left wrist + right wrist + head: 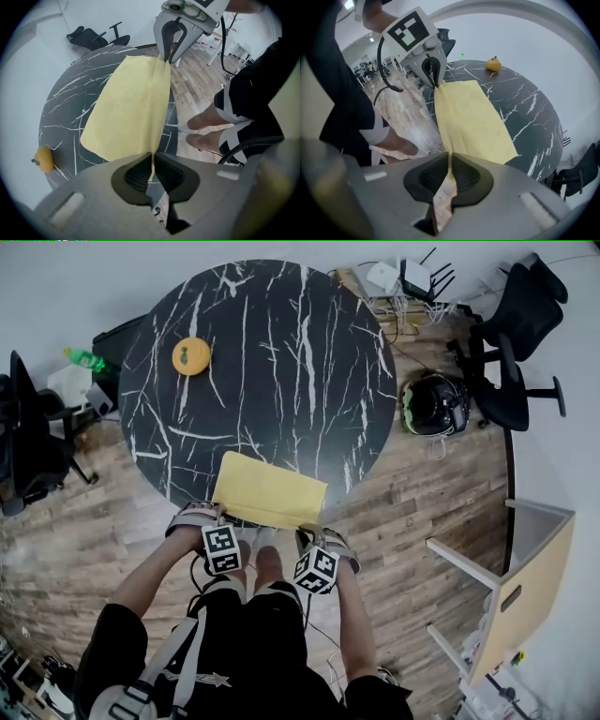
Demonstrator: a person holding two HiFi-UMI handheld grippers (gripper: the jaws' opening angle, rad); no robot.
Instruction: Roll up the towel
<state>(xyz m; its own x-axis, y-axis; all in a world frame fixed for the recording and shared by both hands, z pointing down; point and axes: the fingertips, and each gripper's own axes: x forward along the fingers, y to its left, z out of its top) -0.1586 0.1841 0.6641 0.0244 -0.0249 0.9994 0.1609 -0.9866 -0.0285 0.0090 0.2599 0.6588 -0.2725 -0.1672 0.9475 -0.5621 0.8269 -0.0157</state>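
A round black marble-look table with white veins (pixel 281 352) stands on a pale brown wood-plank floor (pixel 412 512). A plain white wall (pixel 75 287) rises behind it. A black wheeled office chair (pixel 511 352) stands at the far right and another dark chair (pixel 28 442) at the left edge. A glossy black helmet (pixel 433 404) lies on the floor just beside the table. A light wooden cabinet (pixel 530 582) stands at the lower right.

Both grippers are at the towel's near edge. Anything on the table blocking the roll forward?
Nothing visible. The left gripper and right gripper are shut on the near corners of the towel. The only other thing on the table, an orange fruit, sits far off to the left, apart from the towel.
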